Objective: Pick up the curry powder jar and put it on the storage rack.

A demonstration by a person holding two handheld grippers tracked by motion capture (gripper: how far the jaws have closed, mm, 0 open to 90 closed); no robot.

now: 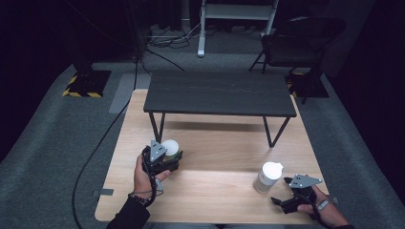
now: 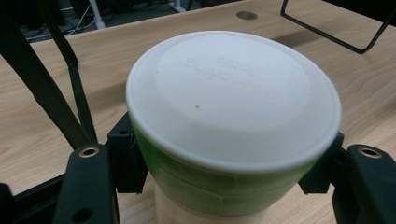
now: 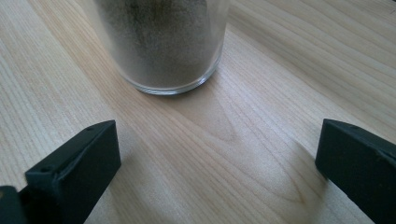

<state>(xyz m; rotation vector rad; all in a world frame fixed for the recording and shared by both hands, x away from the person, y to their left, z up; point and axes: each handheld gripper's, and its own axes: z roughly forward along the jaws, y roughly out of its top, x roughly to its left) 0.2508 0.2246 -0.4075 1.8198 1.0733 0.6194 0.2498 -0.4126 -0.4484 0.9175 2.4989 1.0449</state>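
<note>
Jaws of the left gripper [image 2: 229,186] pinch a green-banded container [image 2: 224,186] just under its white lid [image 2: 233,98], one black pad on each side. In the high view this left gripper [image 1: 165,160] sits at about eight o'clock on the wooden table [image 1: 215,191], with the container at its tip. Over at four o'clock the right gripper [image 1: 286,191] rests low with jaws spread wide, nothing between them; a second jar [image 3: 163,42] with a clear glass base stands just beyond them, at twelve o'clock in the right gripper view.
</note>
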